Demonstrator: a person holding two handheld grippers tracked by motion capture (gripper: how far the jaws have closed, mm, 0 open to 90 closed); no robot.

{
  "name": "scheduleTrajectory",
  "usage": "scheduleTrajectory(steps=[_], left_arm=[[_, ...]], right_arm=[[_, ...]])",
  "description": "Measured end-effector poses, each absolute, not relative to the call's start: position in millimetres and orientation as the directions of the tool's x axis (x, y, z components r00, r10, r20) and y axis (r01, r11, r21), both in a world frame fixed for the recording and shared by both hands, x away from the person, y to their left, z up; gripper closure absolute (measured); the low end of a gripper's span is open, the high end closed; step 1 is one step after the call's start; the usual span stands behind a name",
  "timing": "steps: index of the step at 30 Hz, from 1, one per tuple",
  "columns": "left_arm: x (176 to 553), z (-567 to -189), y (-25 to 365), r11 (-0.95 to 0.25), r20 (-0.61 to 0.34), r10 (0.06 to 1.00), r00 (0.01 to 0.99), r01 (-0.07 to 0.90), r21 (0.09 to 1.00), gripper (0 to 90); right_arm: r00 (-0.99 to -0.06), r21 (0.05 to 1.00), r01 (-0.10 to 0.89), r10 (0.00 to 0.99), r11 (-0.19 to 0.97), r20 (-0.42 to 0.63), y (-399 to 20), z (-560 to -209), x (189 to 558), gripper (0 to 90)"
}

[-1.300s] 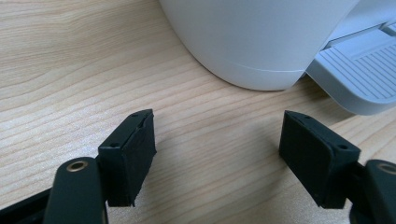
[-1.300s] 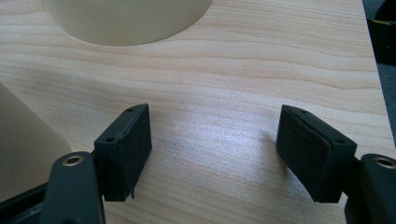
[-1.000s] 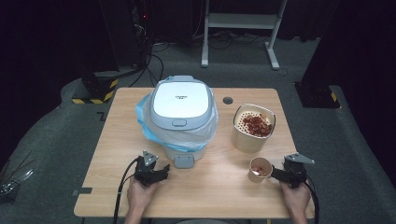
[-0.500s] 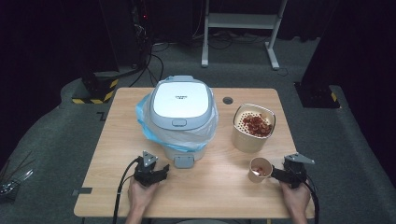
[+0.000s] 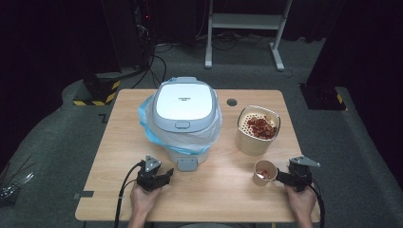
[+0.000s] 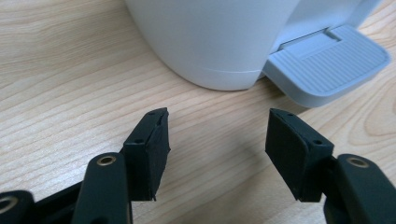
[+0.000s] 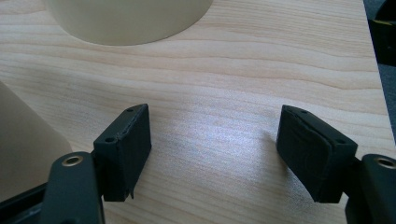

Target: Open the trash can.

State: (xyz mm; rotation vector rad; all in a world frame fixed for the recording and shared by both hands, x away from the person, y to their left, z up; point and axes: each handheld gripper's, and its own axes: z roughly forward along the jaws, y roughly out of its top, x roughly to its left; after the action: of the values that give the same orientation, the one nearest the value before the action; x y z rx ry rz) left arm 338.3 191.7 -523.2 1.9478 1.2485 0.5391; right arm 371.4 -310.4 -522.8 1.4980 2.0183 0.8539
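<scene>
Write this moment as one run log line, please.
left tool: open, empty, closing, near pedal bin | right tool: open, empty, beside paper cup

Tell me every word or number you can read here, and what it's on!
Bin lid: a small dark line of print, too small and blurred to read.
Floor block left of the table: yellow and black warning stripes, no words.
Nothing else carries readable text.

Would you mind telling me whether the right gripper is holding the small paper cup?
No, the right gripper has open jaws with bare table between them, and the paper cup sits beside it.
</scene>
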Motion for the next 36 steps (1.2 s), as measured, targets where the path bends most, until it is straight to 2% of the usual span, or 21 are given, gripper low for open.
scheduleTrajectory(steps=[9, 15, 20, 36], left_arm=[[332.8, -517.6, 189.7, -0.245, -0.059, 0.881, 0.47, 0.557, 0.793, 42.4], [329.6, -512.4, 184.1, -0.29, -0.017, 0.86, 0.511, 0.516, 0.806, 45.8], [329.9, -510.0, 180.1, -0.273, -0.068, 0.837, 0.542, 0.522, 0.808, 47.5], [329.3, -504.2, 171.6, -0.29, -0.057, 0.808, 0.587, 0.48, 0.828, 54.2]], right_arm=[[-0.284, 0.725, 0.658, 0.959, 0.205, -0.014, -310.4, -522.9, 371.4, 26.8], [-0.284, 0.724, 0.659, 0.959, 0.205, -0.013, -310.3, -522.7, 371.3, 26.6], [-0.284, 0.724, 0.658, 0.959, 0.204, -0.012, -310.1, -522.8, 371.3, 26.5], [-0.287, 0.724, 0.658, 0.958, 0.207, -0.013, -310.2, -522.8, 371.2, 26.4]])
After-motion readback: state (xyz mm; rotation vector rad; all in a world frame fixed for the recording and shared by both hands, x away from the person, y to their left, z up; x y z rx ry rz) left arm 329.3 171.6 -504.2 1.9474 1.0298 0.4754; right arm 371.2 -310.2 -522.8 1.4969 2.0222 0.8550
